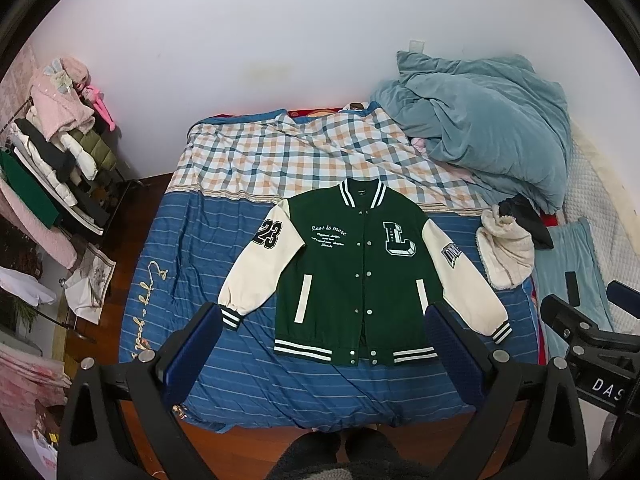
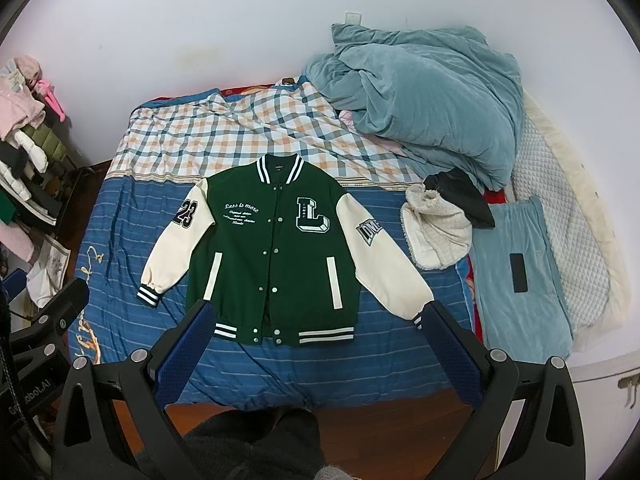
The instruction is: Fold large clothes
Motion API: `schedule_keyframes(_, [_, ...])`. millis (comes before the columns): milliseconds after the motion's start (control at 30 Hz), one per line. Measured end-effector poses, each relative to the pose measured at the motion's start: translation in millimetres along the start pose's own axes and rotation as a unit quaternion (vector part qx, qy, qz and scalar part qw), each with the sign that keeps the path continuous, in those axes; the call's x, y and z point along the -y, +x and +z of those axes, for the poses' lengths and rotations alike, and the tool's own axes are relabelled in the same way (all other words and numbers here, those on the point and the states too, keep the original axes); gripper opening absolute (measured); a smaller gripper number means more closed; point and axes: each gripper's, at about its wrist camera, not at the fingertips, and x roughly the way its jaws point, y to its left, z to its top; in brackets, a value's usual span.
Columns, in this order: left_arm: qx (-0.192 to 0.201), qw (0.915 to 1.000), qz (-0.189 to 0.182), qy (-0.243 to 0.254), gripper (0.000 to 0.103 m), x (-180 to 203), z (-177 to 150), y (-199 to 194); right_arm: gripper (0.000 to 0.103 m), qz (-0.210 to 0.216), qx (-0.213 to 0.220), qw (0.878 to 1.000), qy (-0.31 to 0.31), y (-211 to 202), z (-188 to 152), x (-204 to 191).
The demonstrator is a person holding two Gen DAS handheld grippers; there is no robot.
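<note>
- Green varsity jacket (image 1: 352,276) with cream sleeves is laid flat, front up and snapped shut, on the blue striped bedspread (image 1: 192,280), collar toward 12 o'clock.
- Left gripper (image 1: 324,356) is held wide apart above the hem at 6 o'clock, nothing gripped.
- Right gripper (image 2: 316,352) is likewise spread wide, nothing gripped.
- Teal duvet (image 2: 432,96) is heaped at 2 o'clock, a cream fleece garment (image 2: 436,236) at 3 o'clock of the jacket.

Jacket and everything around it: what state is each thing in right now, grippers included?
Varsity jacket: unfolded, front up, snapped shut, sleeves spread.
Left gripper: open, holding nothing.
Right gripper: open, holding nothing.
Blue duvet: crumpled in a heap.
Fleece garment: bunched, unfolded.
Phone: screen dark.
</note>
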Motion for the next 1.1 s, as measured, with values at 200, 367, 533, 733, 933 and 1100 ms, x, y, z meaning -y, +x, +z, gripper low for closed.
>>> schedule_keyframes(200, [0.000,1.0000,-0.001,-0.001,0.103,0.1,-1.1,-0.5,0.103,0.002,0.000,1.000,0.000,0.0,-0.8,0.6])
schedule_keyframes(367, [0.002,1.0000,-0.005,0.004,0.103,1.1,9.3,3.4,0.103,0.000,0.000,1.000,0.003,1.3,1.4,1.5])
schedule_keyframes(533, [0.020,0.9996,0.016,0.012,0.103,-6.6,16.5,48.1,0.103,0.023,0.016,0.999,0.041,22.0,4.9,11.7])
schedule_keyframes(733, [-0.003,0.9979,0.054,0.034,0.103,-1.8,6.3,147.3,0.093,0.004,-0.028,0.986,0.164,129.9,-38.9,61.7])
schedule_keyframes(933, [-0.056,0.9936,0.091,0.037,0.103,22.8,-14.8,246.0,0.056,0.006,-0.090,0.938,0.334,252.9,-111.4,173.3])
schedule_keyframes(1100, [-0.104,0.9858,0.129,0.026,0.103,54.3,-29.8,330.3,0.072,0.042,-0.116,0.866,0.485,379.3,-184.8,274.8])
